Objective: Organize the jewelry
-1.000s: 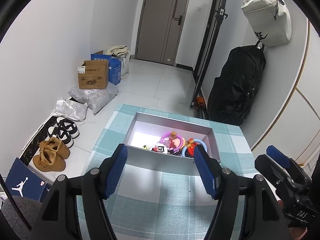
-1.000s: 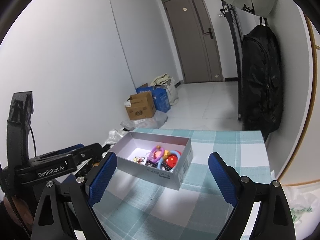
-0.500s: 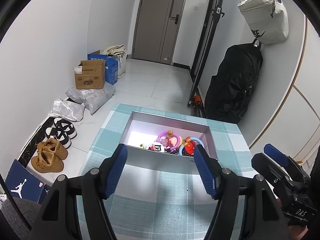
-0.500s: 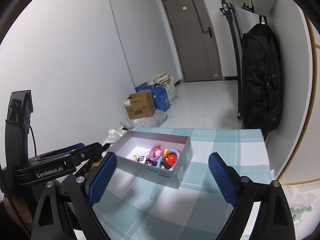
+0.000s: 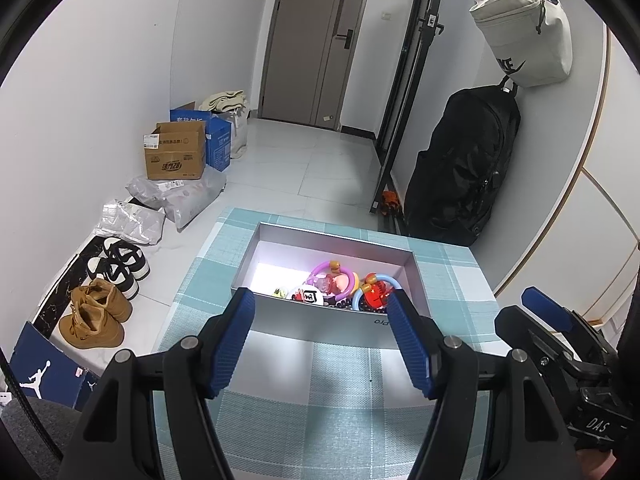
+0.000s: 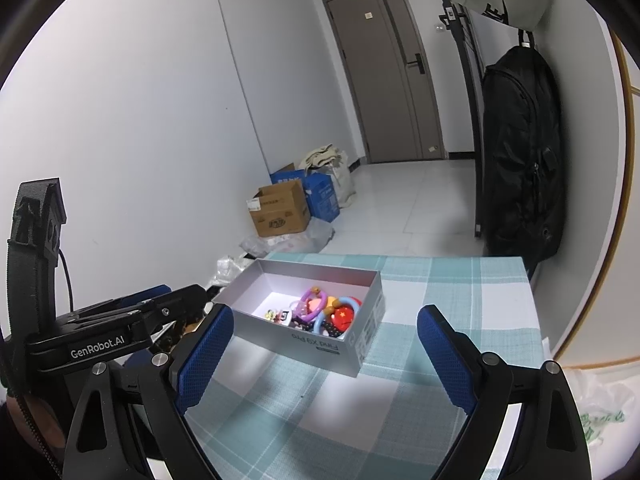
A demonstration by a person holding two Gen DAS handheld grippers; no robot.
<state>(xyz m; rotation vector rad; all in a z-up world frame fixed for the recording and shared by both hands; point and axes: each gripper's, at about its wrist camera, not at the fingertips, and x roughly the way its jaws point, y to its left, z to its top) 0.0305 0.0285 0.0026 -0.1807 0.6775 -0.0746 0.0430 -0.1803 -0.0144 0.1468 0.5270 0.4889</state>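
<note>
A grey open box [image 5: 316, 320] stands on the teal checked tablecloth [image 5: 340, 408]. It also shows in the right wrist view [image 6: 320, 350]. Inside lie jewelry pieces: a purple ring bracelet [image 5: 334, 278], a red charm with a blue ring [image 5: 376, 294], a white tag [image 5: 308, 295], dark beads and a small yellow-green piece [image 5: 280, 292]. My left gripper [image 5: 322, 344] is open and empty, above the cloth just in front of the box. My right gripper [image 6: 324, 360] is open and empty, nearer than the box and to its right.
The table's far edge [image 5: 340, 222] lies just behind the box. On the floor to the left are shoes [image 5: 96, 316], cardboard boxes [image 5: 176, 156] and plastic bags [image 5: 180, 194]. A black backpack [image 5: 464, 168] hangs on the right wall.
Both grippers have drawn back and risen slightly from the box, so it looks a little smaller and farther. Both stay open and empty.
</note>
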